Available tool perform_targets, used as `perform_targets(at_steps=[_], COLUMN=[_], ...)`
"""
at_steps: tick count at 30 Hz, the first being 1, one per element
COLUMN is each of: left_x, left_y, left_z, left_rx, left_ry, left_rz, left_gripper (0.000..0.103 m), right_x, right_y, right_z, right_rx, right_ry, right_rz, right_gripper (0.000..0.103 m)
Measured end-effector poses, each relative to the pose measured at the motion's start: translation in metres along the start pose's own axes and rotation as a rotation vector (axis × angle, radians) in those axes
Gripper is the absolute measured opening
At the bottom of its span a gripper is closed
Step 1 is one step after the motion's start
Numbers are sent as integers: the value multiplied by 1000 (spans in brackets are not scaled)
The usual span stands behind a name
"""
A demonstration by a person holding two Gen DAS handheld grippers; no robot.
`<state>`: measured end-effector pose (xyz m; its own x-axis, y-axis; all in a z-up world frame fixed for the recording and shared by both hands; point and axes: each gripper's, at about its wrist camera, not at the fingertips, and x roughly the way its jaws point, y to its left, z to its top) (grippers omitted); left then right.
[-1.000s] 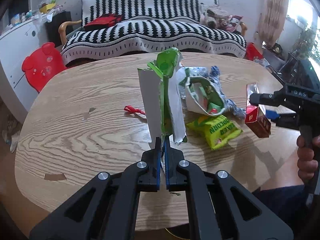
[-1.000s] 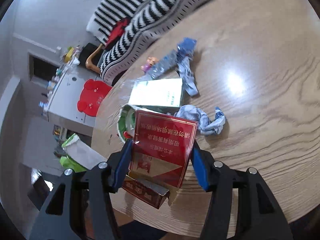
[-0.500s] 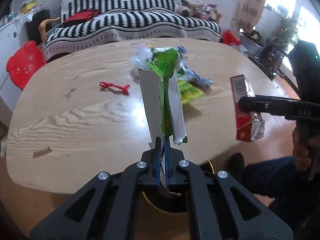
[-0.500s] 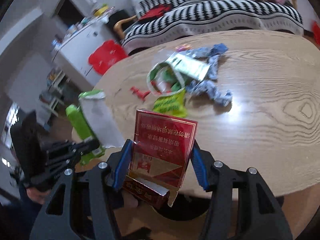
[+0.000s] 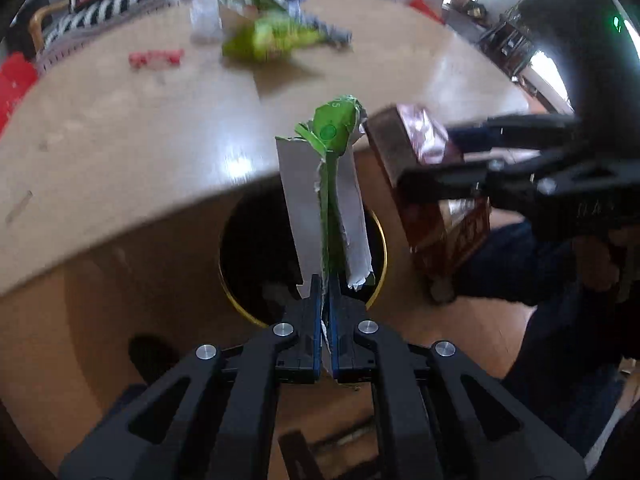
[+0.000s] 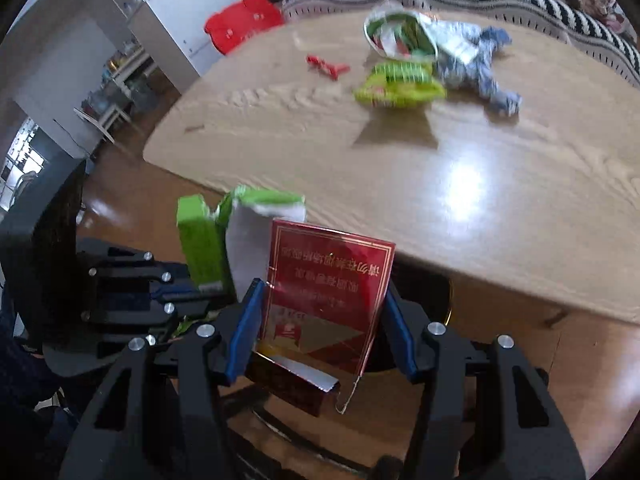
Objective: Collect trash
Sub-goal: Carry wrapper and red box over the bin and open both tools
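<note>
In the left wrist view, the left tool [image 5: 326, 312] was clamped on a flattened green carton [image 5: 326, 200] above a round bin [image 5: 378, 240] beside the surface [image 5: 120, 140]. In the right wrist view, the right tool [image 6: 320, 320] gripped a red packet [image 6: 328, 292] by its sides, just off the surface edge, with wrappers [image 6: 400, 84] lying farther back.

- Left gripper [image 5: 326, 312]: black open-frame arms, silver round screw heads, blue pads on the inner faces.
- Right gripper [image 6: 320, 320]: same black build (white lettering on its side, blurred); blue pads.
- Sleeve [image 5: 560, 320]: dark navy.
</note>
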<state>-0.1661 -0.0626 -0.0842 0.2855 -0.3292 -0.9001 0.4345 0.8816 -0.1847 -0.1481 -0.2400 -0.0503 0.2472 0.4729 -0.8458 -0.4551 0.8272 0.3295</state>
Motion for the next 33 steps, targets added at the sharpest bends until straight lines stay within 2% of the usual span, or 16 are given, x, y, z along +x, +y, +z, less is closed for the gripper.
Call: perform_targets(at_steps=[3, 9, 16, 29, 33], left_x=[12, 21, 27, 23, 25], left_y=[3, 3, 2, 3, 5], left_z=[-4, -1, 2, 8, 9], left_rx=[-12, -19, -6, -2, -2], left_ry=[37, 51, 66, 62, 68], left_rz=[7, 40, 71, 79, 93], left_gripper=[2, 2, 2, 2, 4], right_x=[7, 18, 23, 25, 23], right_y=[0, -5, -5, -8, -11], right_z=[-4, -9, -7, -2, -1], right_rx=[-4, 13, 14, 27, 33], right_ry=[22, 57, 63, 53, 47], right_rz=[-11, -33, -46, -55, -55], right_gripper=[56, 56, 56, 57, 61])
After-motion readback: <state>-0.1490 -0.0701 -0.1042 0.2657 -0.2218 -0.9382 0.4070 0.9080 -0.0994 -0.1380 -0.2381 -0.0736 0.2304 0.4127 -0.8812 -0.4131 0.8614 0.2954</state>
